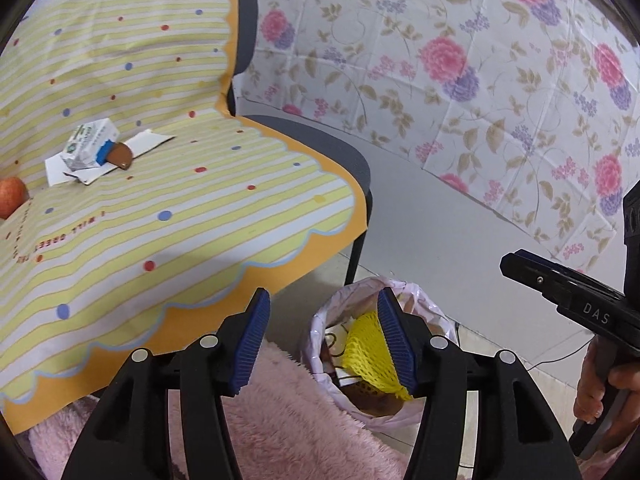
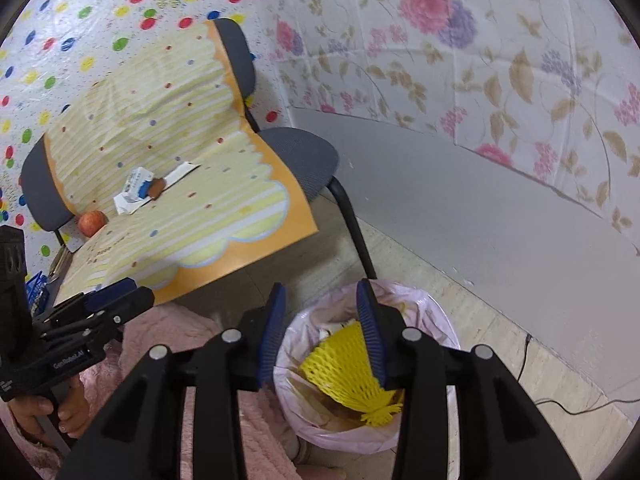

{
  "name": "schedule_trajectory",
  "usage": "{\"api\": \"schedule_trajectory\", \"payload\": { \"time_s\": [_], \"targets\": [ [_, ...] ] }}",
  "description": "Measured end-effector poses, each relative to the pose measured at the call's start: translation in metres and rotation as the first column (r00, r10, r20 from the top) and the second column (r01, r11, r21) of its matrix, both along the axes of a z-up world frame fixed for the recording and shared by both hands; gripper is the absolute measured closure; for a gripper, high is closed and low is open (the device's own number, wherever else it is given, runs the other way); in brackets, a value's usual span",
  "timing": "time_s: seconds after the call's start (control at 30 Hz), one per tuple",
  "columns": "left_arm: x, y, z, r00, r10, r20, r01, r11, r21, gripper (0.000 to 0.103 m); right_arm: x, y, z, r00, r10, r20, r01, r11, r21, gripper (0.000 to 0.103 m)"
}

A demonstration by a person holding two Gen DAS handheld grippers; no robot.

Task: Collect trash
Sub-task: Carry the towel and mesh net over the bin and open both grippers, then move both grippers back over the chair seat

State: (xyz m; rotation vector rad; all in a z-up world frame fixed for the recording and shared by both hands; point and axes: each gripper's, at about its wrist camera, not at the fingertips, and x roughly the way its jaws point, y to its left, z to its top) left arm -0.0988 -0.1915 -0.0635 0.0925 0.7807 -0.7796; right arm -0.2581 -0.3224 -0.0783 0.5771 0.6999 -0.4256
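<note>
A bin lined with a pale pink bag (image 1: 332,312) (image 2: 424,308) stands on the floor by the chair, with a yellow foam fruit net (image 1: 366,350) (image 2: 340,364) lying inside. My left gripper (image 1: 322,344) is open and empty, above the bin's left rim. My right gripper (image 2: 322,328) is open and empty, directly over the bin. On the chair's striped cloth (image 1: 168,184) (image 2: 192,216) lie a small milk carton (image 1: 90,142) (image 2: 136,186), a brown scrap (image 1: 122,156) (image 2: 158,188) and white paper (image 1: 150,142) (image 2: 180,174).
A red apple (image 1: 10,196) (image 2: 92,222) sits at the chair's left. A pink fluffy fabric (image 1: 272,420) (image 2: 168,332) lies below the grippers. A floral-covered wall (image 1: 460,60) and grey baseboard (image 2: 460,208) run behind. A black cable (image 2: 560,400) lies on the floor at right.
</note>
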Motion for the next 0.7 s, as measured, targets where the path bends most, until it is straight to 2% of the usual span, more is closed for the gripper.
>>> {"api": "schedule_trajectory", "payload": {
  "time_s": [0.1, 0.17, 0.43, 0.5, 0.6, 0.7],
  "targets": [
    [0.0, 0.011, 0.006, 0.999, 0.03, 0.014, -0.03, 1.0, -0.007, 0.045, 0.007, 0.011, 0.01, 0.999, 0.037, 0.019, -0.037, 0.999, -0.022, 0.066],
    [0.002, 0.019, 0.009, 0.998, 0.052, 0.022, -0.052, 0.999, -0.009, 0.041, 0.011, 0.016, 0.016, 0.998, 0.06, 0.033, -0.059, 0.998, -0.028, 0.066],
    [0.013, 0.049, 0.013, 0.986, 0.154, 0.068, -0.155, 0.988, 0.011, 0.04, 0.032, 0.026, 0.029, 0.99, 0.124, 0.061, -0.121, 0.991, -0.056, 0.066],
    [0.019, 0.059, 0.013, 0.981, 0.183, 0.072, -0.185, 0.983, 0.018, 0.04, 0.042, 0.029, 0.031, 0.988, 0.142, 0.063, -0.139, 0.989, -0.059, 0.066],
    [0.032, 0.078, 0.013, 0.965, 0.253, 0.072, -0.256, 0.966, 0.028, 0.04, 0.066, 0.033, 0.033, 0.98, 0.19, 0.065, -0.186, 0.981, -0.063, 0.057],
    [0.042, 0.095, 0.015, 0.948, 0.308, 0.082, -0.312, 0.95, 0.033, 0.038, 0.088, 0.04, 0.035, 0.97, 0.235, 0.068, -0.23, 0.971, -0.066, 0.056]
  ]
}}
